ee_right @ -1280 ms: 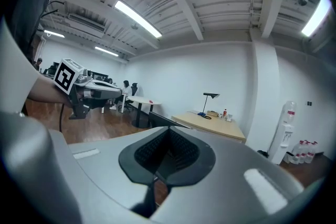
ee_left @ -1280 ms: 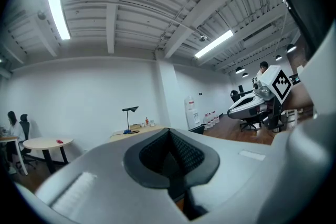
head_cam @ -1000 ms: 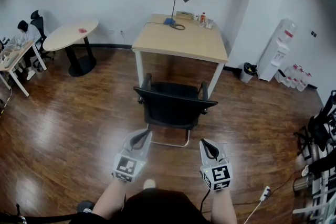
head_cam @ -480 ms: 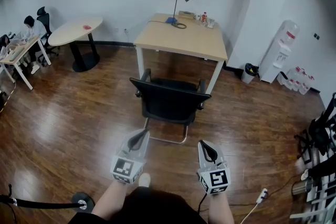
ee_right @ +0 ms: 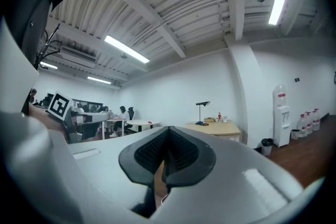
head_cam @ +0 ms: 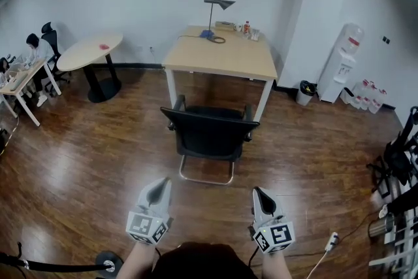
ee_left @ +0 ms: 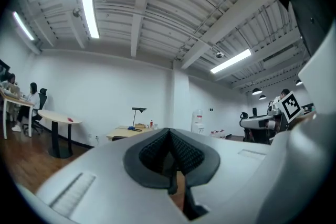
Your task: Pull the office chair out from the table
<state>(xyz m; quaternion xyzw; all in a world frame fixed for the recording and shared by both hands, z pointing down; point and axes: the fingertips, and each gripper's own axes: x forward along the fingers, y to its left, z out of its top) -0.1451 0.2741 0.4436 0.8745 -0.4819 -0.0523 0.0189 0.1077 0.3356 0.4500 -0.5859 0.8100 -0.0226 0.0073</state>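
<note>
A black office chair (head_cam: 210,134) stood on a dark wooden floor (head_cam: 78,160), just in front of the near edge of a light wooden table (head_cam: 222,59). Its seat faced the table and its backrest faced the person holding the tools. The chair rested on a chrome sled base, with an armrest on each side.

The left gripper (head_cam: 157,185) and the right gripper (head_cam: 260,194) were held level, side by side, pointing toward the chair's back. Each had its jaws pressed together with nothing between them (the ribbed black pads met along a single seam in both gripper views). Neither tool touched the chair: both hung well short of it, with a strip of bare floor between their tips and the chair's base. The chair sat roughly centred between the two.

On the far end of the table stood a desk lamp (head_cam: 215,16) and a few small items. A round table (head_cam: 89,51) stood to the left, a seated person (head_cam: 36,52) beyond it, and a water dispenser (head_cam: 343,62) by the right wall.
</note>
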